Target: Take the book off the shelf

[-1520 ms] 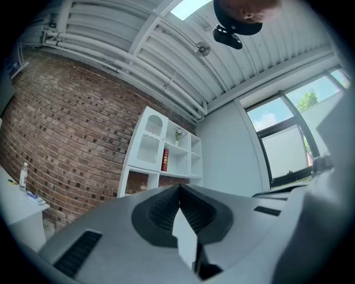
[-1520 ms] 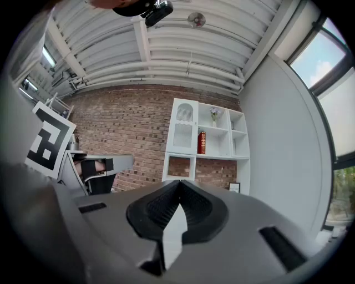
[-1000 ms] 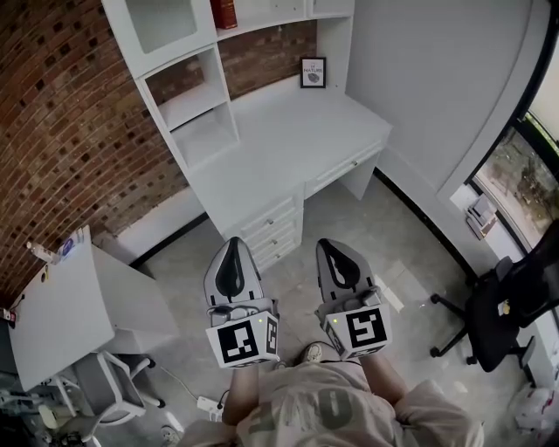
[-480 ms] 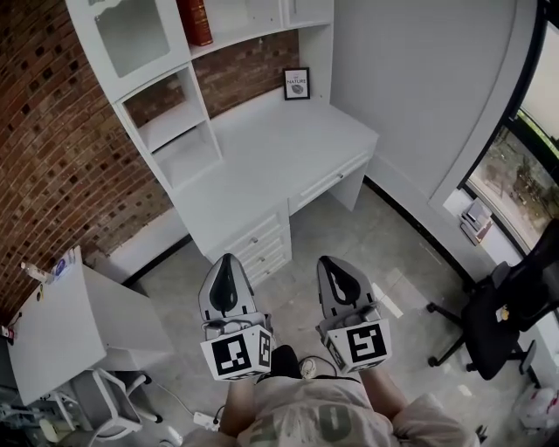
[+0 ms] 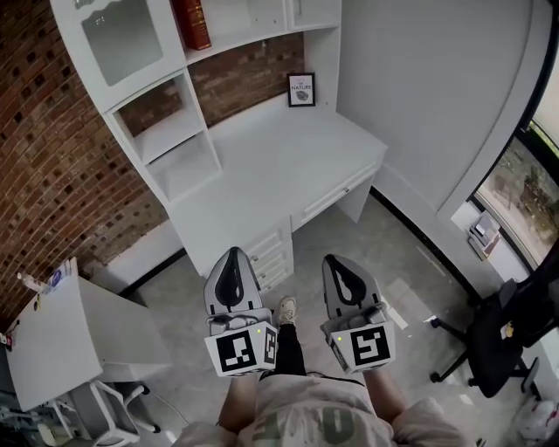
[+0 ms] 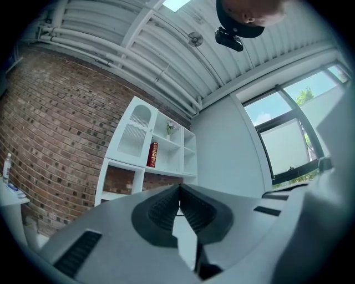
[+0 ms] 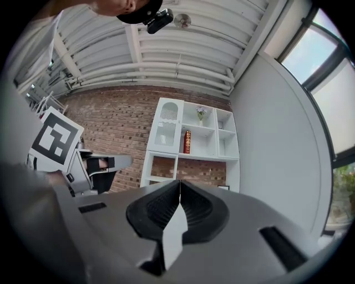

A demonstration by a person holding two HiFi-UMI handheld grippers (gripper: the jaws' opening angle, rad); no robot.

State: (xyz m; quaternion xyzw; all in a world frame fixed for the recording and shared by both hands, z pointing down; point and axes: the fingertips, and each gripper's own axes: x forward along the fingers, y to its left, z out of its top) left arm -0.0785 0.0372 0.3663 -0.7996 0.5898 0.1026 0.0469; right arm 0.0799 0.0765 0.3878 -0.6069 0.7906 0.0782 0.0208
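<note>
Left claw (image 5: 232,254), right claw (image 5: 339,260) nearer — desk (image 5: 288,157) stands before shelved book (image 5: 190,22).

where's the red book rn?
Head view, upper left: the red book stands upright on the upper shelf, right of the cabinet door, above the desk.

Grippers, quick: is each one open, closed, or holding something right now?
Left gripper: closed, holding nothing.
Right gripper: closed, holding nothing.
</note>
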